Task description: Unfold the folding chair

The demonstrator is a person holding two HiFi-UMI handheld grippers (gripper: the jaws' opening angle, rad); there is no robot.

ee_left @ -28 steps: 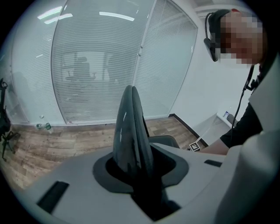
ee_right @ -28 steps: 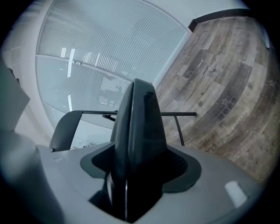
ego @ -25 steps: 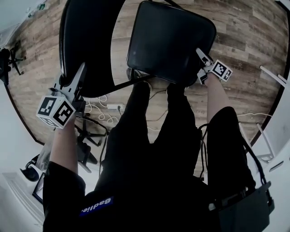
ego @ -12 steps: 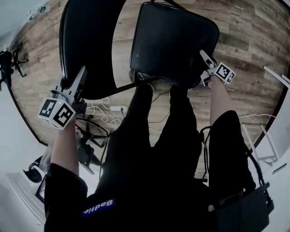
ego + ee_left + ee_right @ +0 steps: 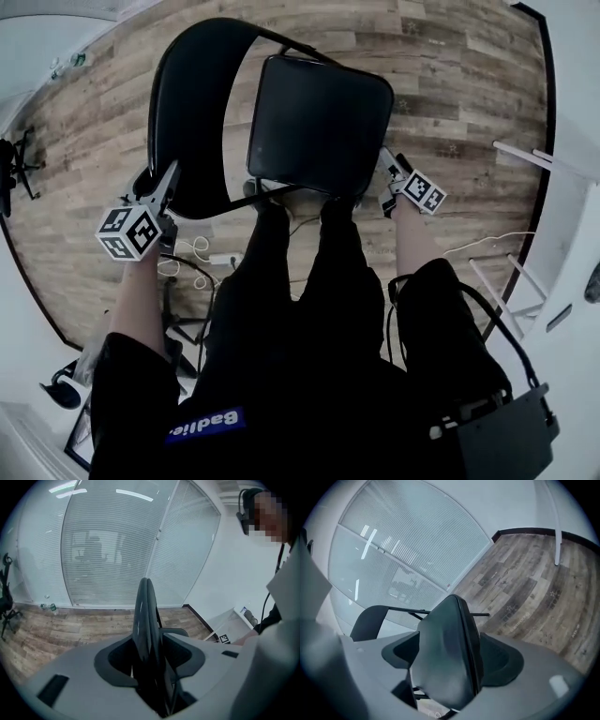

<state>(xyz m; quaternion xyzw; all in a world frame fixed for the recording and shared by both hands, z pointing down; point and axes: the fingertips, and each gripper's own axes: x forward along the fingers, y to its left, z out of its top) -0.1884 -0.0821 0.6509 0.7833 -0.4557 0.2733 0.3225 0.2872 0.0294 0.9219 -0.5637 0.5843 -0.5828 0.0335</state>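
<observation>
A black folding chair stands in front of my legs in the head view, with the curved backrest [image 5: 192, 112] at the left and the padded seat [image 5: 319, 122] spread out beside it. My left gripper [image 5: 169, 180] is at the backrest's near rim. In the left gripper view the thin backrest edge [image 5: 146, 620] stands between the jaws of that gripper [image 5: 150, 667], which are opening, with gaps on both sides. My right gripper [image 5: 386, 167] is at the seat's right near corner. The seat [image 5: 447, 653] fills the space between this gripper's [image 5: 450, 672] opening jaws.
White cables [image 5: 202, 251] lie on the wood floor under the chair, next to my legs [image 5: 300, 281]. A white frame [image 5: 525, 155] stands at the right. A black stand [image 5: 11, 169] is at the far left. A glass wall with blinds [image 5: 112, 550] is beyond the chair.
The head view has swung, so the chair now looks smaller and more central. My right gripper has risen a little at the seat's corner. My left gripper has stayed at the backrest's rim.
</observation>
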